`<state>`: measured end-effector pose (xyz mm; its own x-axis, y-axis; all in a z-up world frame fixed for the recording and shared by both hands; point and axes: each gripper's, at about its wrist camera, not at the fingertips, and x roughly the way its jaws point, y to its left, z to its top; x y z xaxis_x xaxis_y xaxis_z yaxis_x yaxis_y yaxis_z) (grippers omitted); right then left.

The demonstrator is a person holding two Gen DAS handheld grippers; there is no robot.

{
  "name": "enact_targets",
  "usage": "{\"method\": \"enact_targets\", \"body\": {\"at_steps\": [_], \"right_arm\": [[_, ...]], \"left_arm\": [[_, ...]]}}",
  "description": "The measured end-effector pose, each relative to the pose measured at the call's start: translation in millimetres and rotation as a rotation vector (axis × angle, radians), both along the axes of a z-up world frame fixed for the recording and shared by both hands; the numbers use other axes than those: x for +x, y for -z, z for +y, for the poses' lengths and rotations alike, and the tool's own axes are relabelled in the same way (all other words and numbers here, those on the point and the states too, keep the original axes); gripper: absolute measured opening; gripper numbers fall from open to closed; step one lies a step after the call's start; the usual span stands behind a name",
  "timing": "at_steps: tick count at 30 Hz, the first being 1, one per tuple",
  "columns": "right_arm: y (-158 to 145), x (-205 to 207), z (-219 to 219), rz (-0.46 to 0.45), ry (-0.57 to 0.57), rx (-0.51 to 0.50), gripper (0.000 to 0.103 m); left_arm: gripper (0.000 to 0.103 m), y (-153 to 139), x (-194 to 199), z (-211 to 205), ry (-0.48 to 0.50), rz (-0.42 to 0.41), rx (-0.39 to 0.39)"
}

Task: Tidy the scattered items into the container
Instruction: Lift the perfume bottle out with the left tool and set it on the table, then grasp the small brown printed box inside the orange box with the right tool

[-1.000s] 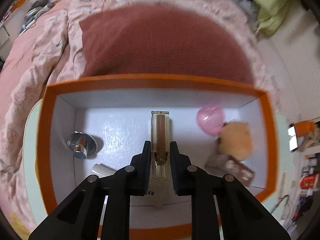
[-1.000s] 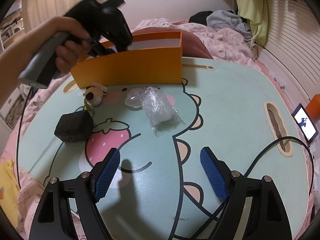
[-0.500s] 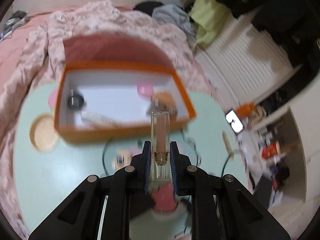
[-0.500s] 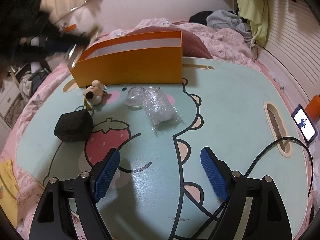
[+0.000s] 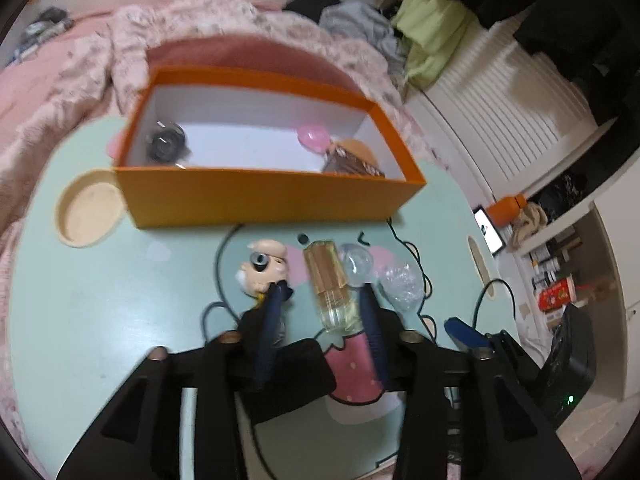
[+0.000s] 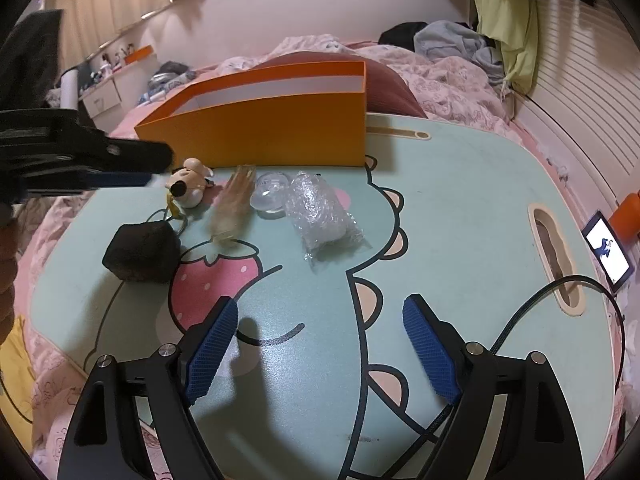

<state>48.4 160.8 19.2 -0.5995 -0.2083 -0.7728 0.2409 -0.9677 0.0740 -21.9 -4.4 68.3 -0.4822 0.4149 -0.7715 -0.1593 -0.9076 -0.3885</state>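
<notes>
The orange box [image 5: 260,200] [image 6: 280,136] stands at the table's far side and holds a metal knob [image 5: 166,146], a pink ball [image 5: 314,138] and a tan puff [image 5: 356,150]. My left gripper [image 5: 323,294] hovers above the table in front of the box, its jaws opening. A small glass bottle [image 5: 328,284] with amber liquid sits loose between them, near the right finger, and looks blurred [image 6: 232,204] in the right wrist view. A dog figure [image 6: 190,186], a clear dome [image 6: 270,194], a bubble-wrap bag [image 6: 320,212] and a black lump [image 6: 140,252] lie on the table. My right gripper [image 6: 320,320] stands open, nothing between its fingers.
The mint cartoon table [image 6: 460,200] has a round recess [image 5: 90,216] at its left and a handle slot [image 6: 554,256] at its right. A black cable [image 6: 560,292] and a lit phone [image 6: 608,250] are at the right edge. Pink bedding surrounds the table.
My left gripper has drawn back from above the box to the table in front of it, bottle still with it. Its jaws have parted and the bottle is now loose. The right gripper stayed put.
</notes>
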Motion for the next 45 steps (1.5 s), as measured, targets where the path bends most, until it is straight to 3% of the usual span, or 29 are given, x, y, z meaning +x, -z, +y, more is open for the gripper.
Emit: {"method": "enact_targets", "body": {"at_steps": [5, 11, 15, 19, 21, 23, 27, 29, 37, 42, 45], "right_arm": [[0.2, 0.4, 0.0, -0.001, 0.0, 0.005, 0.085], [1.4, -1.1, -0.8, 0.0, 0.001, 0.013, 0.085], [1.7, -1.0, -2.0, -0.001, 0.0, 0.017, 0.085], [1.9, -0.8, -3.1, -0.001, 0.001, 0.024, 0.085], [1.9, -0.7, -3.5, 0.0, 0.002, 0.027, 0.085], [1.9, -0.7, -3.8, 0.0, 0.003, 0.029, 0.085], [2.0, -0.5, -3.9, 0.001, 0.003, 0.029, 0.085], [2.0, -0.5, -3.8, 0.001, 0.003, 0.029, 0.085], [-3.7, -1.0, 1.4, 0.0, -0.009, -0.012, 0.084], [-49.1, -19.6, 2.3, 0.017, -0.071, -0.038, 0.071], [-91.1, -53.5, -0.4, 0.05, -0.127, -0.015, 0.071]], "left_arm": [[0.057, 1.2, 41.6, -4.0, -0.042, 0.089, -0.127], [0.058, 22.6, 86.5, -6.6, -0.143, 0.108, -0.169], [0.058, 39.8, 95.3, 0.5, -0.178, 0.104, -0.263], [0.06, 48.0, 93.4, 7.9, -0.157, 0.094, -0.308], [0.065, 50.9, 92.4, 12.4, -0.152, 0.098, -0.339], [0.089, 56.1, 90.1, 16.0, -0.157, 0.094, -0.371], [0.094, 59.8, 88.0, 13.7, -0.166, 0.102, -0.363], [0.103, 61.6, 86.4, 12.8, -0.162, 0.098, -0.363], [0.103, 59.5, 87.7, 14.0, -0.162, 0.104, -0.36], [0.103, 59.5, 87.8, 14.0, -0.163, 0.106, -0.358], [0.103, 59.9, 87.6, 14.1, -0.163, 0.107, -0.358]]}}
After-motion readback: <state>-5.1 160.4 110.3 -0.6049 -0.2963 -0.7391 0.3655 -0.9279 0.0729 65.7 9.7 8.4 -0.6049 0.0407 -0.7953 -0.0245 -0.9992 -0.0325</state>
